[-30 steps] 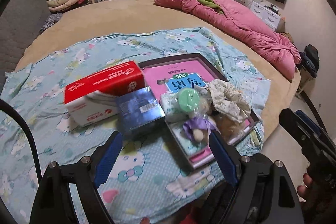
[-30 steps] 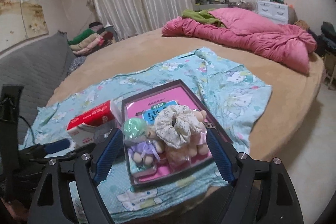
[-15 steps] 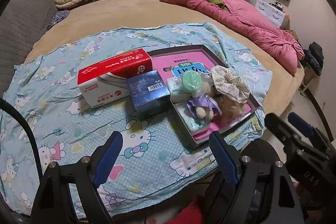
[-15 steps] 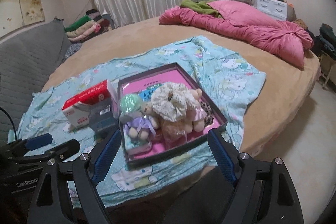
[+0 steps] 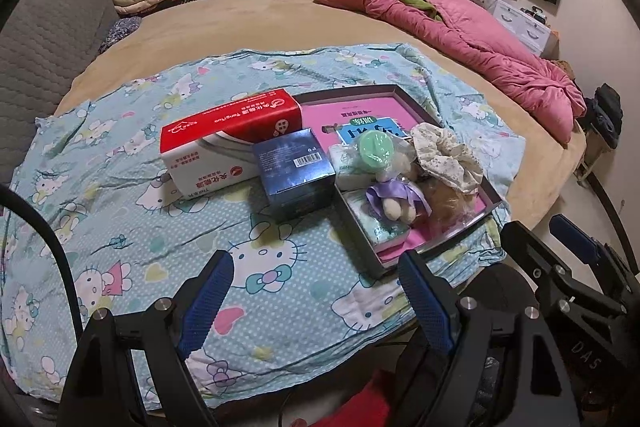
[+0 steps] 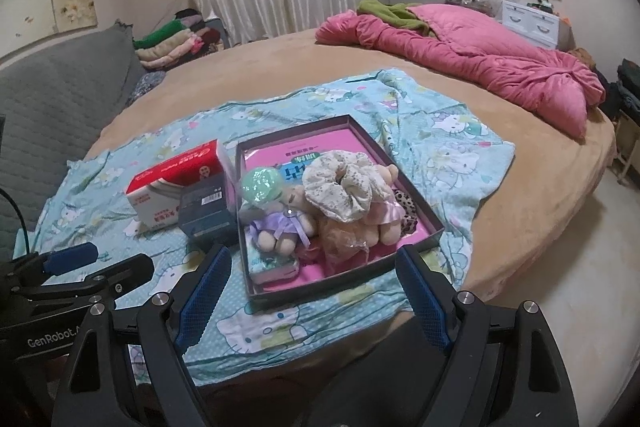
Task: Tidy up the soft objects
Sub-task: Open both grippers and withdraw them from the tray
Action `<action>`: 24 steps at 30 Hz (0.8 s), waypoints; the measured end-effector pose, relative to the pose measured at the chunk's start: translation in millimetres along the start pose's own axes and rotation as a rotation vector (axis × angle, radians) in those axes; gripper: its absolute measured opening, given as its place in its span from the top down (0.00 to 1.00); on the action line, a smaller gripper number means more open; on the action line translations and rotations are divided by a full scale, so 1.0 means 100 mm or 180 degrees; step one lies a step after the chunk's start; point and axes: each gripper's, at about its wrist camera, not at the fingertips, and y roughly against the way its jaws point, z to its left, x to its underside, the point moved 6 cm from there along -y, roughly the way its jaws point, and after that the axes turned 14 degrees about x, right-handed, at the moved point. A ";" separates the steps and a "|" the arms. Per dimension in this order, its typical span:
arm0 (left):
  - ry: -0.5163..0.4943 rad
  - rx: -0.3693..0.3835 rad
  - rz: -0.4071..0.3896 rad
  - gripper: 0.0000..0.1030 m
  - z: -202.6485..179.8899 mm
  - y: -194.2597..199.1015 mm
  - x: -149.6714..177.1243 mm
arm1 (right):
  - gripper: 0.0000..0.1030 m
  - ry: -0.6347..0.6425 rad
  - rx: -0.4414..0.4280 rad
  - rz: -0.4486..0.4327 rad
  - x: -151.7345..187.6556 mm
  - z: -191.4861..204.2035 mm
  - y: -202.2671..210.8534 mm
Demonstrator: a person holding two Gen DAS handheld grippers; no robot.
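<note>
A shallow dark box point(image 6: 432, 227) point(image 5: 494, 205) with a pink lining lies on a blue cartoon-print sheet point(image 5: 120, 163) on the bed. It holds a floral scrunchie point(image 6: 340, 183) point(image 5: 444, 153), a small doll in a purple dress point(image 6: 280, 227) point(image 5: 394, 197), a beige plush point(image 6: 360, 231), a mint-green round object point(image 6: 262, 185) point(image 5: 376, 147) and a tissue pack point(image 6: 272, 265). My left gripper point(image 5: 316, 301) and my right gripper point(image 6: 310, 297) are both open and empty, held back from the box near the bed's front edge.
A red-and-white tissue box point(image 5: 224, 139) point(image 6: 172, 187) and a dark blue box point(image 5: 294, 173) point(image 6: 206, 213) stand left of the tray. A pink quilt point(image 6: 472, 63) lies at the back right. Folded clothes point(image 6: 176, 39) are stacked at the back left.
Both grippers have pulled back and away from the box; the objects now look smaller and farther. Nothing on the sheet has moved.
</note>
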 end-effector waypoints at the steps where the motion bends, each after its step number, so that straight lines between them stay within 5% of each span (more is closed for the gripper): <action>1: 0.0015 0.0001 0.0015 0.19 0.01 -0.01 0.01 | 0.17 -0.0006 -0.0006 0.0007 0.00 0.00 0.00; 24: 0.0052 -0.0033 0.0047 0.19 0.07 -0.08 0.05 | 0.17 -0.0035 -0.0067 -0.0049 -0.06 0.02 -0.01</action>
